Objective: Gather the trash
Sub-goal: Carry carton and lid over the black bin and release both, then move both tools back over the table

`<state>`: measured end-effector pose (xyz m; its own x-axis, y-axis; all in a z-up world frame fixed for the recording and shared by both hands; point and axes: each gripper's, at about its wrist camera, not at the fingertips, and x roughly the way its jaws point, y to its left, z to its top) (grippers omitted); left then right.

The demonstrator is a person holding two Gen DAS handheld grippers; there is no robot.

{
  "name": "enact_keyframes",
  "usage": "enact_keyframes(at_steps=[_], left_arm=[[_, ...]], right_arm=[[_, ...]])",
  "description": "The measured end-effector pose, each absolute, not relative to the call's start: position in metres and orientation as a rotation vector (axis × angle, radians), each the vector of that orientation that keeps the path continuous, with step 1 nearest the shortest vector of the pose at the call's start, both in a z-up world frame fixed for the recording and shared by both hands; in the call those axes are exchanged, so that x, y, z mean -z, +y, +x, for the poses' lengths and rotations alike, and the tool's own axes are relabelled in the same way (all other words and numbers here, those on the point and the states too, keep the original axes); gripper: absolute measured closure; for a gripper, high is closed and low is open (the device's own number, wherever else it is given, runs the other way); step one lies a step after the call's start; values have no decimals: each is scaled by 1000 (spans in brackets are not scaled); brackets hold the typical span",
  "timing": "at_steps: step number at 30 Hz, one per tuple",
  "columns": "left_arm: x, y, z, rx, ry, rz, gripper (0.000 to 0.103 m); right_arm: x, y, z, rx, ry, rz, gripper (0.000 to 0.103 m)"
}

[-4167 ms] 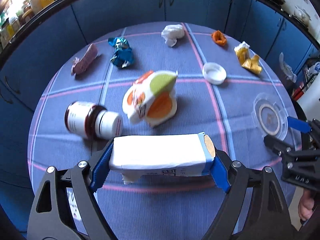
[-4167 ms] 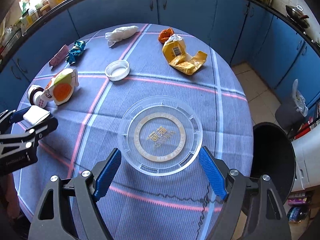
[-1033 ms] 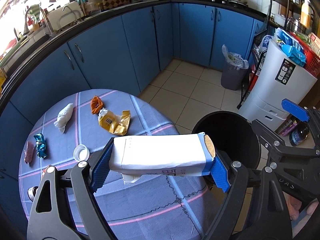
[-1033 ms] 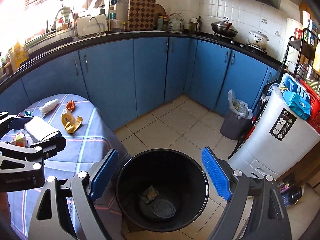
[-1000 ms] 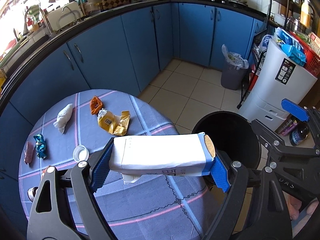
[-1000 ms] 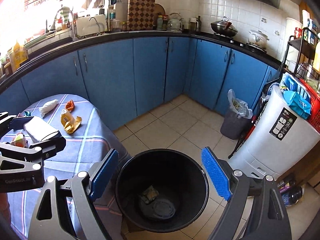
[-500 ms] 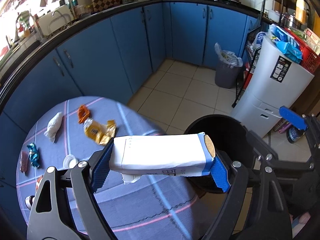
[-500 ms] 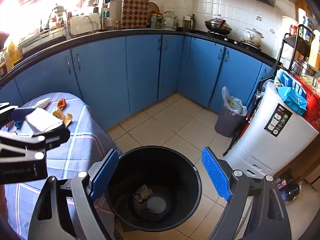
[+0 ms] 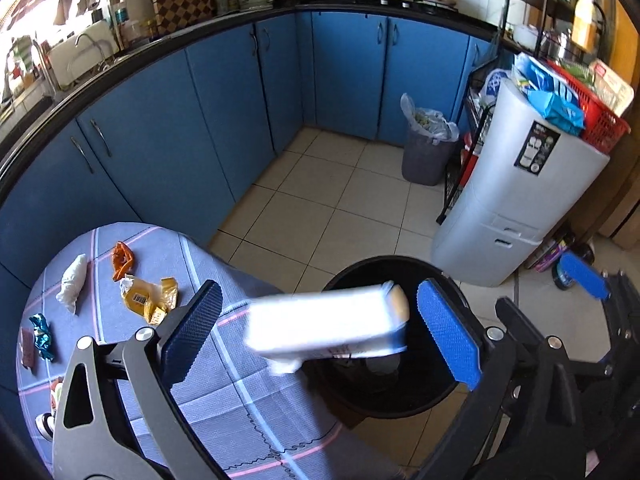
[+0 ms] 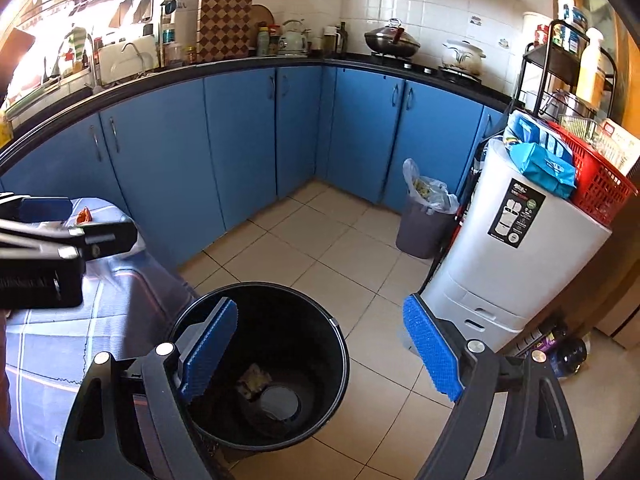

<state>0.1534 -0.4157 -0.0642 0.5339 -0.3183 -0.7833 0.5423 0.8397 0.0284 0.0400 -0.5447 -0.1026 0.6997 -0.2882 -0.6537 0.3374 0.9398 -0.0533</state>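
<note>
My left gripper (image 9: 320, 332) is open, its blue pads wide apart. A white carton (image 9: 324, 324) is blurred in mid-air between and below them, touching neither pad, over the rim of the black trash bin (image 9: 420, 404). My right gripper (image 10: 320, 352) is open and empty above the same black bin (image 10: 320, 412), which holds a clear lid (image 10: 280, 400) and a scrap at its bottom. On the table (image 9: 240, 400) lie a yellow wrapper (image 9: 146, 300), an orange wrapper (image 9: 122, 256), a white crumpled tissue (image 9: 72, 282) and a blue foil wrapper (image 9: 42, 336).
Blue cabinets (image 9: 224, 120) curve around the tiled floor (image 9: 332, 200). A grey bin with a plastic bag (image 9: 426, 148) stands in the corner. A white appliance (image 9: 516, 208) with a red basket (image 9: 592, 116) stands right of the black bin.
My left gripper has opened and let go of the white carton, which now falls toward the black bin. Both grippers have shifted further right over the bin.
</note>
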Motion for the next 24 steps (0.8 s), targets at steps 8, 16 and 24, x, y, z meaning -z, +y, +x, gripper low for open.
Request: enact_keyframes(at_steps=[8, 16, 24], left_arm=[[70, -403, 158, 491, 907, 259, 6], [67, -382, 157, 463, 910, 241, 6], [58, -361, 155, 457, 896, 212, 6]], right_arm=[[104, -539, 39, 334, 717, 75, 20], [99, -525, 40, 313, 719, 53, 20], [87, -509, 36, 311, 712, 25, 20]])
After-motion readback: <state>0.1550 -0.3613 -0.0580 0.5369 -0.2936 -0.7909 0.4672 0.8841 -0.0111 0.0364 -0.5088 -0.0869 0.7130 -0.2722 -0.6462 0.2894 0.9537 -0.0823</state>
